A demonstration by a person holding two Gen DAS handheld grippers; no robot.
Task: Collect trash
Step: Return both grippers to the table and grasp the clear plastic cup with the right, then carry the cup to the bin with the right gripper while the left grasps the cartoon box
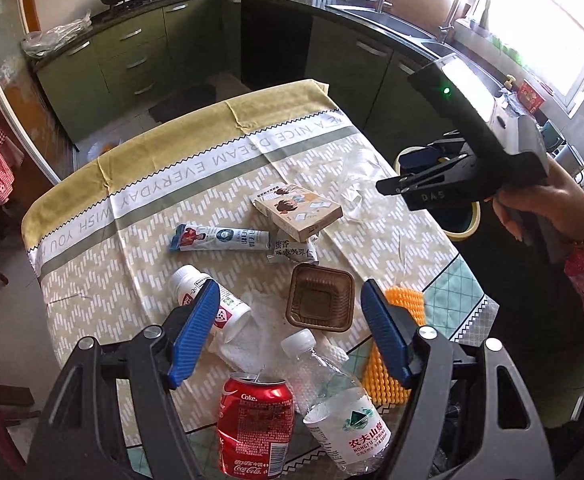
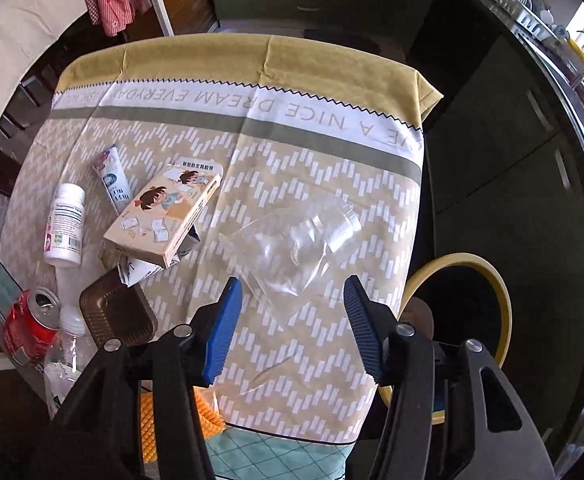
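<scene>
Trash lies on the clothed table [image 1: 196, 152]: a red Coke can [image 1: 256, 424], a clear water bottle [image 1: 339, 412], a brown plastic tray [image 1: 320, 298], a white pill bottle [image 1: 208, 296], a tube [image 1: 222, 238], a cartoon-printed box [image 1: 297, 210] and a snack wrapper [image 1: 292, 250]. My left gripper [image 1: 288, 332] is open above the can, bottle and tray, holding nothing. My right gripper [image 2: 292, 328] is open just above a clear plastic bag [image 2: 292, 244] on the cloth [image 2: 331, 152]. The right gripper also shows in the left wrist view [image 1: 419, 180], over the table's right edge.
A yellow-rimmed bin with a black liner [image 2: 463, 320] stands on the floor right of the table. An orange spiky mat [image 1: 387, 360] and white foam wrap [image 1: 260, 328] lie at the near edge. Green kitchen cabinets [image 1: 132, 52] and a dark counter surround the table.
</scene>
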